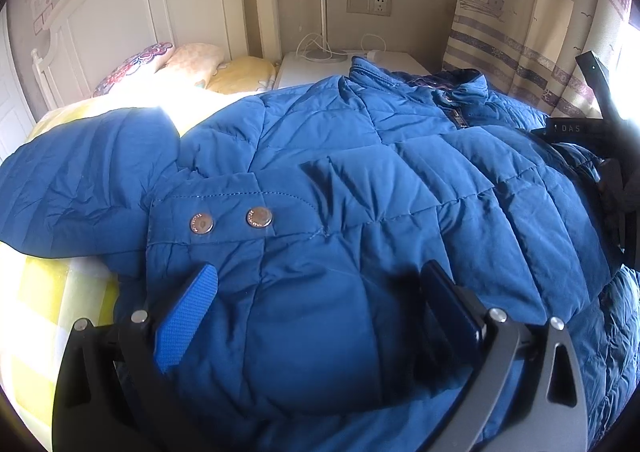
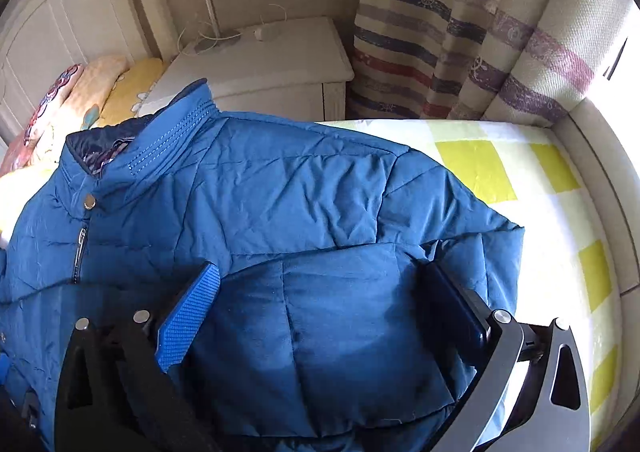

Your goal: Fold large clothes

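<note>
My right hand-held gripper (image 2: 320, 316) hangs with jaws wide apart over the folded-in sleeve (image 2: 340, 292), gripping nothing; my left hand-held gripper (image 1: 320, 312) is spread too, over the blue jacket (image 1: 360, 171) lying on the bed (image 2: 500, 171). I'd pinch both layers at the hem, then fold toward the collar (image 2: 160, 139)

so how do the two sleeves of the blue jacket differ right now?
The left sleeve lies spread outward onto the checked bedsheet; the right sleeve is folded in across the jacket front. The left sleeve shows two snap buttons at the cuff; the right shows none. Both are blue and quilted.
</note>
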Tool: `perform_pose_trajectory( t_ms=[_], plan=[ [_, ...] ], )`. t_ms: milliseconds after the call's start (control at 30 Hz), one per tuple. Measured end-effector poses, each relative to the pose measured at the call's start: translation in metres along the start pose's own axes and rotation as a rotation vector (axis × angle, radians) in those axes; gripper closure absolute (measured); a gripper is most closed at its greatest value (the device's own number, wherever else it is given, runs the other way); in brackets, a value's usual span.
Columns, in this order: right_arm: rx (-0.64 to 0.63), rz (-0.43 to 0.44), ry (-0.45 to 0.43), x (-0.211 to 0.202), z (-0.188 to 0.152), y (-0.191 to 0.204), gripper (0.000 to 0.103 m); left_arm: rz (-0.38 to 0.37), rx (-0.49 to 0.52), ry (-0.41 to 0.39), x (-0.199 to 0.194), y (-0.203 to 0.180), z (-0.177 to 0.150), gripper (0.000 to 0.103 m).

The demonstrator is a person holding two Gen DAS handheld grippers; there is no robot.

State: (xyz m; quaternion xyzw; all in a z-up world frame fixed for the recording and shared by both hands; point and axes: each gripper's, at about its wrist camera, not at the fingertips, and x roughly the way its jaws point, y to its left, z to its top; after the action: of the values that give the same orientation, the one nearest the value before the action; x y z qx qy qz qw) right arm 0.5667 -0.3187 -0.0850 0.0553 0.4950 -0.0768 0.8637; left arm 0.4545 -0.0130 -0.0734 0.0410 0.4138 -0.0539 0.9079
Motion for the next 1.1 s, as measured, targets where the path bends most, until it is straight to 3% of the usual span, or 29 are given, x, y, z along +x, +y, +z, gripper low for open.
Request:
perform_pose_trajectory(
  t_ms=[100,167,233,333,400,433,500,567,700,800,867,933,1000,1100],
  plan=[
    [0.07,-0.01,-0.054,-0.022,-0.002,0.001,0.006,-0.008,-0.008,-0.001,0.0,0.001,0.0,0.003],
    [0.046,0.105,-0.138,-0.053,-0.017,0.012,0.006,-0.008,-0.008,-0.002,-0.001,0.001,0.0,0.003],
    [-0.048,0.143,-0.175,-0.078,-0.042,0.033,0.006,-0.01,-0.009,-0.003,-0.001,0.0,0.0,0.003],
    [-0.198,0.171,-0.142,-0.086,-0.08,0.065,0.006,-0.008,-0.008,-0.002,-0.001,0.0,0.0,0.003],
    [-0.278,0.133,-0.061,-0.061,-0.094,0.085,0.005,-0.008,-0.008,-0.001,-0.001,0.0,0.0,0.002],
    [-0.273,0.137,-0.072,-0.055,-0.102,0.086,0.004,-0.008,-0.009,-0.001,-0.001,0.001,0.0,0.002],
    [-0.236,0.183,-0.056,-0.056,-0.099,0.078,0.005,-0.009,-0.01,-0.001,-0.001,0.001,0.0,0.003],
    [-0.203,0.161,-0.058,-0.068,-0.103,0.072,0.006,-0.009,-0.009,-0.002,-0.001,0.001,0.0,0.003],
    [-0.216,0.206,-0.145,-0.113,-0.138,0.064,0.005,-0.009,-0.009,-0.002,-0.001,0.001,0.0,0.002],
    [-0.286,0.16,-0.097,-0.1,-0.163,0.06,0.005,-0.001,-0.002,0.003,0.0,0.0,0.0,0.002],
    [-0.27,0.208,-0.092,-0.094,-0.166,0.052,0.005,0.005,0.004,0.004,0.001,0.0,-0.001,0.002],
    [-0.294,0.183,-0.078,-0.101,-0.162,0.051,0.005,0.013,0.01,0.007,0.001,-0.001,-0.001,0.002],
    [-0.288,0.16,-0.137,-0.114,-0.161,0.041,0.005,0.018,0.014,0.01,0.001,-0.003,-0.001,0.002],
    [-0.171,0.125,-0.152,-0.113,-0.16,0.006,0.005,0.02,0.017,0.014,0.002,-0.003,-0.001,0.002]
  ],
)
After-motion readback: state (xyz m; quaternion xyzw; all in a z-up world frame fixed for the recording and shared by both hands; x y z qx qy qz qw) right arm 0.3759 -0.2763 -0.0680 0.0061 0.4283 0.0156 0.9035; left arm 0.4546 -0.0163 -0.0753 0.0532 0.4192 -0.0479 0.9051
